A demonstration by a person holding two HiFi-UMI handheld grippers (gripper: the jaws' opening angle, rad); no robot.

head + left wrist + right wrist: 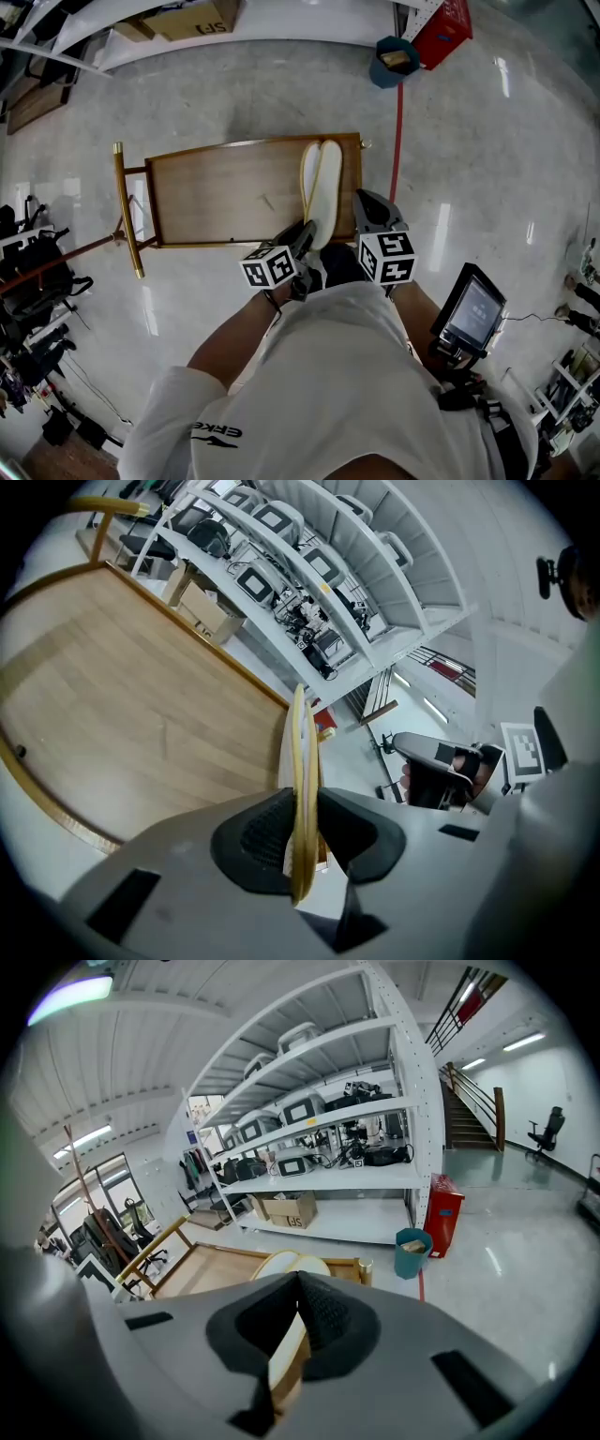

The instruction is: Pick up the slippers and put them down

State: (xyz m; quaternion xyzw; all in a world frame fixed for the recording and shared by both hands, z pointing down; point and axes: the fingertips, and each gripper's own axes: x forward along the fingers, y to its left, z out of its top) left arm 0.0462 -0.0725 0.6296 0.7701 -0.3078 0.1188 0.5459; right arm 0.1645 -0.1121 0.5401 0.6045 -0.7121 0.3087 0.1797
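Pale polished floor runs out to white shelving [234, 28], with a teal bin [394, 61] by it, and in the middle stands a low wooden table [216, 192] with a raised lip and a brass-coloured rail [127, 206] at its far-left end. From where I stand the slippers [321, 187] are at the right end of that wooden top, a cream pair set side by side. Their long axis points straight away from the person: heels towards the tongs, toes towards the table's far edge. Both hands are at the heel end. The left gripper [302, 242] comes in from the person's left and sits nearest the heels. The right gripper [367, 211] is just beside the pair on the other side. Looking along the left jaws, they are nearly together and pinch two thin yellowish sole edges standing upright between the pads. The right jaws are also drawn close, with a pale strip between them that looks like a slipper's near edge. The slippers seem thin, flat-soled and floppy, the kind that sag past the grip. I cannot tell whether the toes already rest on the wood. Setting them down means lowering the heels in line with that axis.
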